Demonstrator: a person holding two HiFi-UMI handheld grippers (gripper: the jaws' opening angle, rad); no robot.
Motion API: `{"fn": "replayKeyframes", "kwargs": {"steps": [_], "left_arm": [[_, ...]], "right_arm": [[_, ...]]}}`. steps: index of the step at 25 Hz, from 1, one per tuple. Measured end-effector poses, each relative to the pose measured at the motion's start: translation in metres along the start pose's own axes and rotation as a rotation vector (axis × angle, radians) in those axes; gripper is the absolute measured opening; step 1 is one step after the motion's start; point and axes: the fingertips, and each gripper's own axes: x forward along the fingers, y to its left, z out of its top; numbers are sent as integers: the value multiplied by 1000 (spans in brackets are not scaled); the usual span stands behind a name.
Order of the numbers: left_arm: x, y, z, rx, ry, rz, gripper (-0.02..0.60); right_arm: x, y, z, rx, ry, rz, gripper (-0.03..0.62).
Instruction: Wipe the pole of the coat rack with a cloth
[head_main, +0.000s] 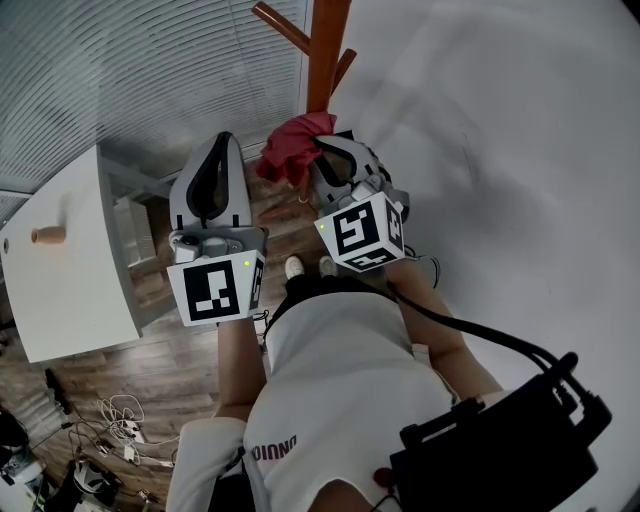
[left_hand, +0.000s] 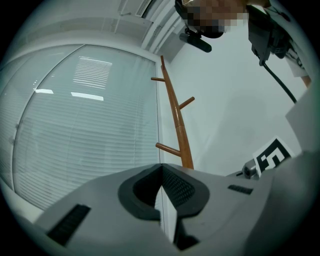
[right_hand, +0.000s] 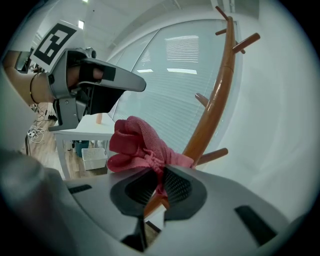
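Nearest the person, a black cable (head_main: 470, 335) runs from the right gripper (head_main: 328, 158) back to a dark pack (head_main: 500, 440) at the hip. It hangs loose, so a long stroke up the pole could pull it taut and drag the hand off line.

The right gripper's jaws are clamped on a red cloth (right_hand: 134, 142), but they pinch only a thin fold at its bottom edge. Most of it bunches above and to the left of the tips. That is probably the main risk: friction along the wood could tug the fold free, or the loose bundle could roll aside so that the hard jaw tips scrape the pole (right_hand: 216, 107) instead of the fabric.

The left gripper (left_hand: 161, 192) is held beside it with its jaws together and nothing between them. It does not steady the rack, so a firm push from the right could rock or tip the stand.

The cloth (head_main: 292, 150) sits low against the pole (head_main: 326, 50), though whether it truly presses on the wood I cannot tell. A short peg (right_hand: 212, 156) juts out just past it, and others (right_hand: 202, 100) stick out higher up. The bundle could catch on any of them

Beyond the rack are window blinds (head_main: 120, 70) and a white wall (head_main: 500, 120) close behind. A wide swing could knock the slats
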Motion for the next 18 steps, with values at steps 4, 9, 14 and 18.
{"fn": "replayKeyframes", "kwargs": {"steps": [4, 9, 14, 18], "left_arm": [[0, 1, -1, 0, 4, 0, 14], [1, 0, 0, 1, 6, -4, 14], [1, 1, -2, 1, 12, -14, 14], [2, -4, -4, 5, 16, -21, 14]], "right_arm": [[3, 4, -6, 3, 16, 10, 46], [5, 8, -13, 9, 37, 25, 46], [7, 13, -19, 12, 58, 41, 46], [4, 15, -23, 18, 61, 61, 46]]}}
